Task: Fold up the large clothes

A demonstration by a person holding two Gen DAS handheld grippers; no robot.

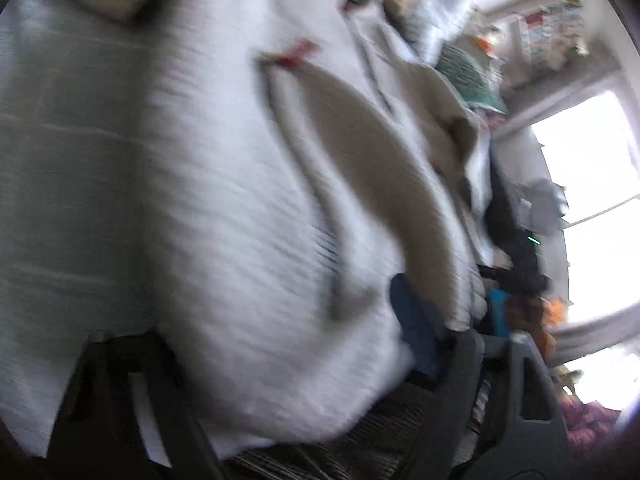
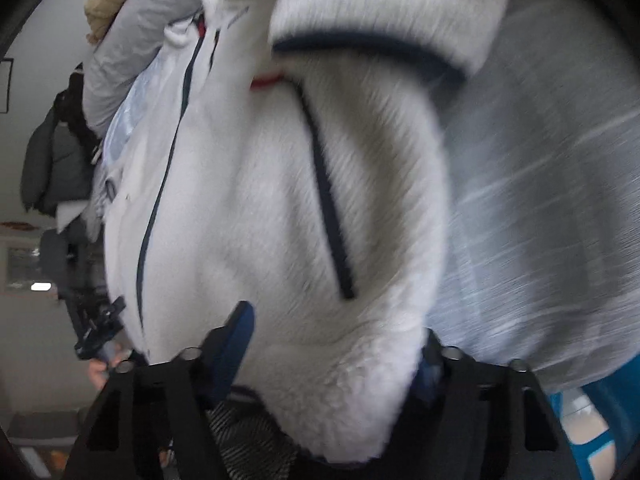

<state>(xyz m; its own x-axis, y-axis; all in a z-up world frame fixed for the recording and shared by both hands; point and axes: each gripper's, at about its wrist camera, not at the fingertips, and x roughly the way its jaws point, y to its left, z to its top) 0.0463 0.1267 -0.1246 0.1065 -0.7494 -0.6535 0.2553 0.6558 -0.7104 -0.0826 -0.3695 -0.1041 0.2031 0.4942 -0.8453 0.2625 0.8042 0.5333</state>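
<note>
Left wrist view first: everything's smeared, but the white fleece jacket (image 1: 240,200) fills most of the frame, spread over a pale grey bed sheet (image 1: 60,160), with its beige lining (image 1: 372,168) showing along one edge. My left claw (image 1: 304,420) sits low over the hem; the fleece bulges between the two fingers, but with this blur I can't tell if the pads are actually pinching it.

Right wrist view: same jacket (image 2: 260,220), dark zip (image 2: 160,200) running down the front and a dark-trimmed pocket (image 2: 328,200). My right claw (image 2: 332,368) is partly closed, with a fat wad of hem sitting between the fingers and looking squeezed, so I'd call that a grip.

Seems like I'm at the grab-the-bottom-edge stage. Next I'd want both corners firmly pinched, then lift evenly and carry the hem toward the collar without bunching.
</note>
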